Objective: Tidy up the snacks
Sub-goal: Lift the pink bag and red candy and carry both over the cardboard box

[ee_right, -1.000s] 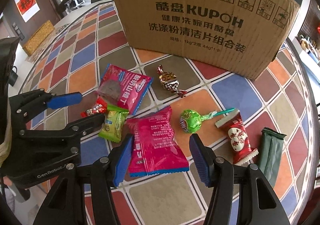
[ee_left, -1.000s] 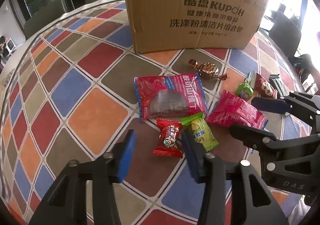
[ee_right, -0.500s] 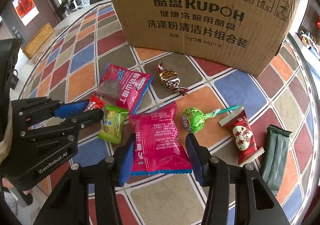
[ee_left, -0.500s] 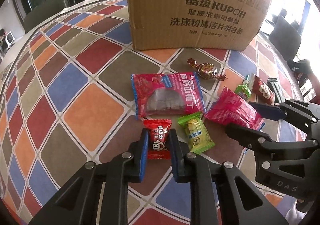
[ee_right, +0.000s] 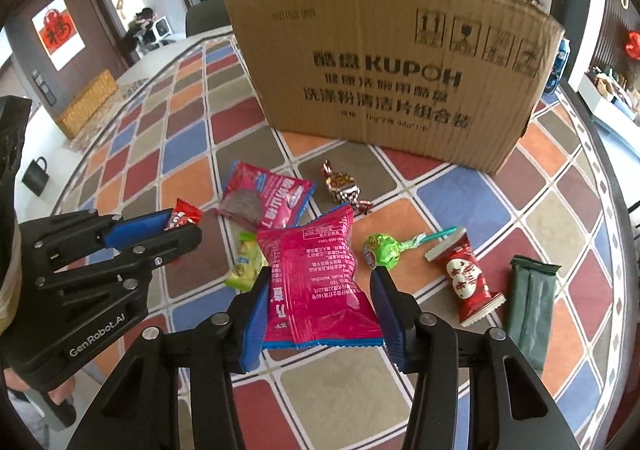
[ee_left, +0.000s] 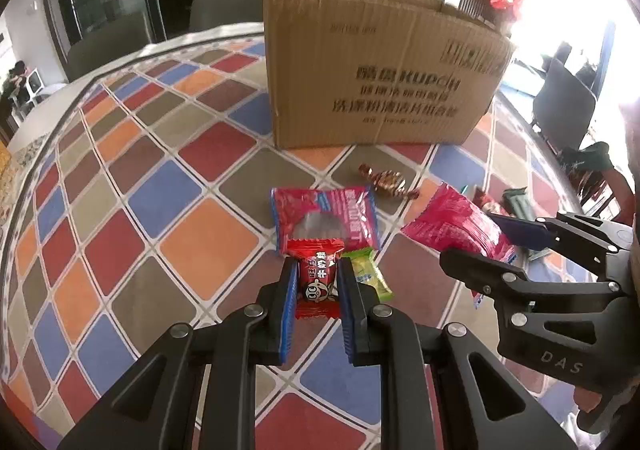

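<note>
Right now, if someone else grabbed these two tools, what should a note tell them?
Left gripper: shut on the small red candy.
Right gripper: shut on the pink packet.
On the table: red packet, green candy, twisted candy, lollipop, red-white sweet, dark green bar.
Done: two snacks gripped.
Left: probably drop them into the cardboard box, then the rest.

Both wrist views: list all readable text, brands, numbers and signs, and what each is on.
"KUPOH": cardboard box; the Chinese lines beneath are blurred.
Four handling symbols: box, upper right.
"GenRobot.AI": left gripper body.
"DAS": right gripper body.
"QQ": small red candy held by the left gripper.
Pink packet in the right gripper: print too small to read.
</note>
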A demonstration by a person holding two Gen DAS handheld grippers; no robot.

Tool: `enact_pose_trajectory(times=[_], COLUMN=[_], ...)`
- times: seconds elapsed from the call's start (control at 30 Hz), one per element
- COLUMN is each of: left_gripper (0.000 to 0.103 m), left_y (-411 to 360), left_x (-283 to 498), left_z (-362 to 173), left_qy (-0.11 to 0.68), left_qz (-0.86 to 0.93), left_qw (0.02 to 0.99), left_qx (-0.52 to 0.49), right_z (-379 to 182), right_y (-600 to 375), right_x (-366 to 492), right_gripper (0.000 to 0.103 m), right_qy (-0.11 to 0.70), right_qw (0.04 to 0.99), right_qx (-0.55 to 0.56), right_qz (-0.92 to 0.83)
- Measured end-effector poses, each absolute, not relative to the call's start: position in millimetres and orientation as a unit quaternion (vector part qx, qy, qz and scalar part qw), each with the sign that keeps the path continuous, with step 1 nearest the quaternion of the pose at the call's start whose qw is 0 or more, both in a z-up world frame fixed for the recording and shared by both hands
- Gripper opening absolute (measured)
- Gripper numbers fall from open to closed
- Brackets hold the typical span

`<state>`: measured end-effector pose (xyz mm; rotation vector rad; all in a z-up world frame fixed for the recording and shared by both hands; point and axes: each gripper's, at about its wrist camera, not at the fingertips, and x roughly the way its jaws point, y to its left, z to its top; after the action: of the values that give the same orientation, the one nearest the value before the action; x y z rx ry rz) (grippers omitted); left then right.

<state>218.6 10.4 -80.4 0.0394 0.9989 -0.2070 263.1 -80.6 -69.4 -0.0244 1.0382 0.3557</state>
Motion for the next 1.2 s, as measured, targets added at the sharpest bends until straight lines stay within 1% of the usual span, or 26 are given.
enact_pose_trajectory(times=[0.43, 0.93, 1.2], left_gripper=[0.020, 0.020, 0.020], left_y=[2, -9, -14], left_x=[204, 218, 232], left_z=[-26, 32, 55], left_qy=[0.416, 0.350, 0.327], left_qz=[-0.106, -0.112, -0.111], left_qw=[0.903, 0.930, 0.938], left_qx=[0.017, 0.006, 0.007], right_z=[-18, 34, 61], right_y=[-94, -108, -111], right_x=[249, 253, 263], right_gripper=[0.050, 0.050, 0.050], right_qy=[0.433, 0.364, 0.331], right_qw=[0.887, 0.918, 0.931], right_qx=[0.001, 0.017, 0.021], right_qz=[0.164, 0.155, 0.153])
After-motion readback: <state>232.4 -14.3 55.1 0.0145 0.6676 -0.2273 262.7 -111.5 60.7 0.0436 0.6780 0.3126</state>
